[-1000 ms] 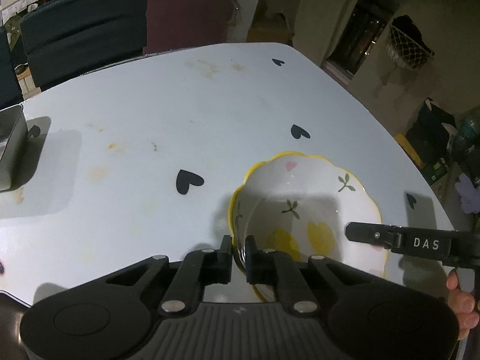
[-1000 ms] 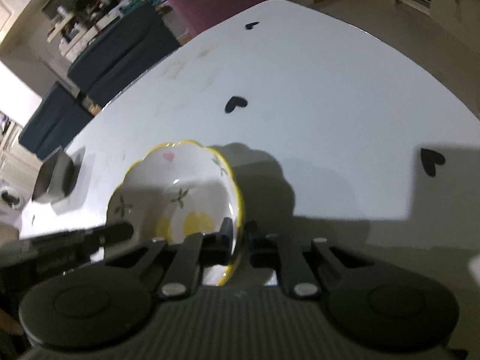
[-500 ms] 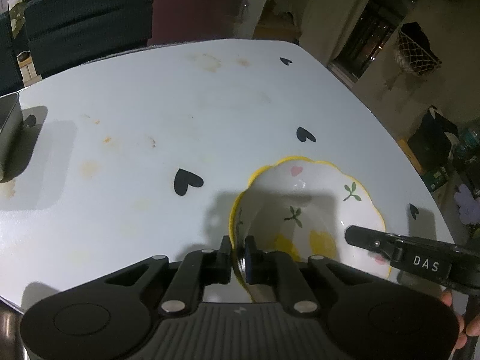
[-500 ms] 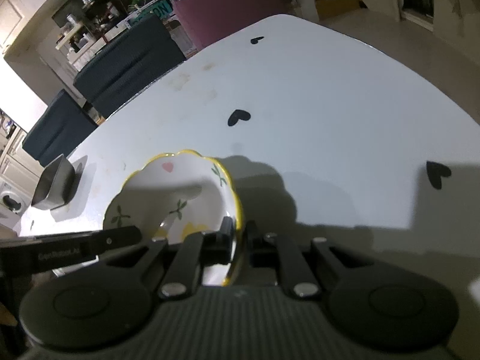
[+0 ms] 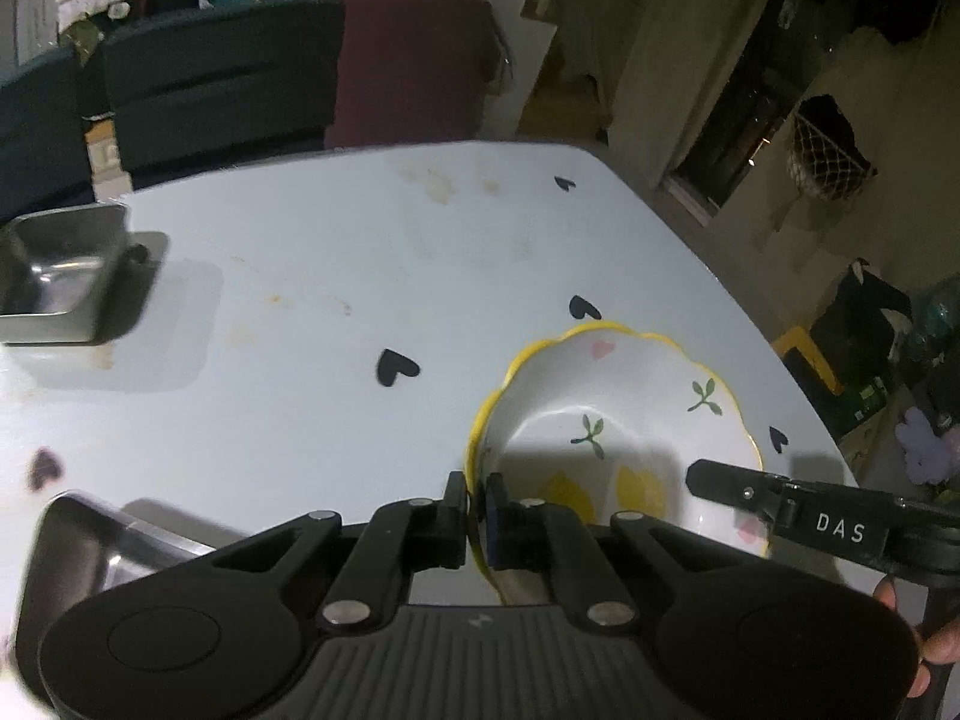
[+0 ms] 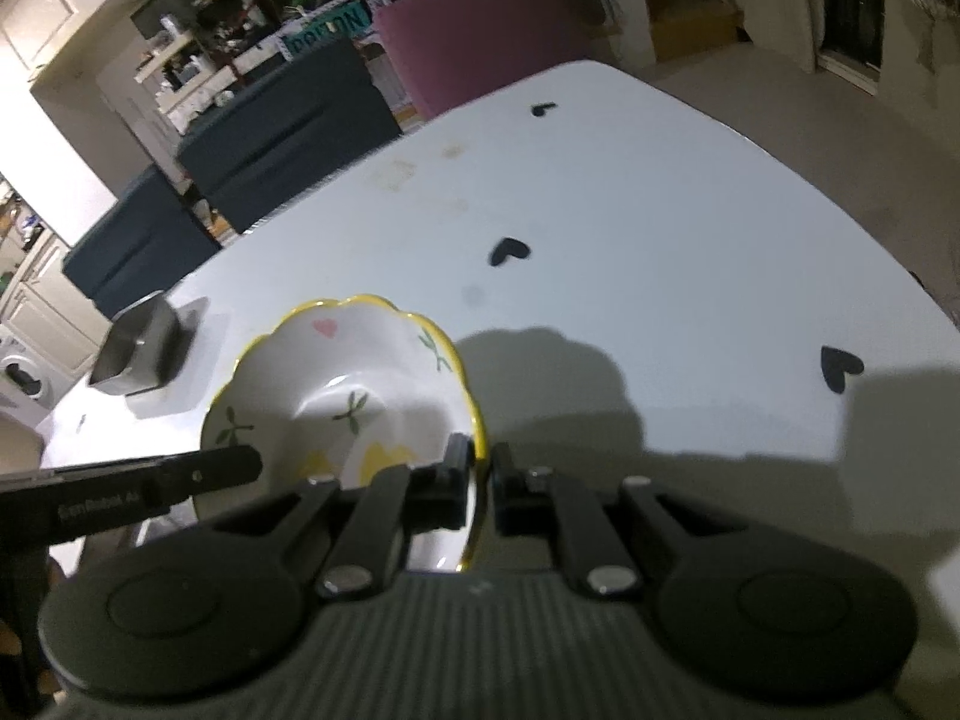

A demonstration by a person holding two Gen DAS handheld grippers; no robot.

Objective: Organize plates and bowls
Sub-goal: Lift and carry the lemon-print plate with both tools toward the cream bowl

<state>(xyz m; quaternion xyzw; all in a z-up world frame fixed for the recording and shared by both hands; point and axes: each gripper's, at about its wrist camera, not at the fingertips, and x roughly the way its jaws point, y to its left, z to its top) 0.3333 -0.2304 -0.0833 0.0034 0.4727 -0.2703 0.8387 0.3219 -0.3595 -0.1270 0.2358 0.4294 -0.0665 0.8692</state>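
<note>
Surface (image 5: 312,276) first: a white top dotted with black heart stickers (image 5: 396,367), faintly stained toward its far edge, filling most of both wrist views. Behind it, at 11 to 12 o'clock, stand dark teal chairs (image 5: 222,84) and a maroon chair (image 5: 414,66). On the white top, at 9 o'clock in the left view, sits a square steel container (image 5: 57,276); a second steel container (image 5: 90,546) shows at 8 o'clock, blurred at the picture's edge.

Between the two tools is the scalloped ceramic bowl (image 5: 624,420), white with a yellow rim, green sprigs, yellow lemons and a pink heart painted inside. It lies at 5 o'clock from the nearest black heart in the left view, and casts a broad shadow on the white top at its 3 o'clock in the right view.

Left tool (image 5: 477,507) is clamped on the bowl's rim at its 8 o'clock side, one finger inside the wall and one outside. Right tool (image 6: 480,474) is likewise clamped on the opposite rim. Part of a hand (image 5: 918,642) shows at the left view's lower right corner.
</note>
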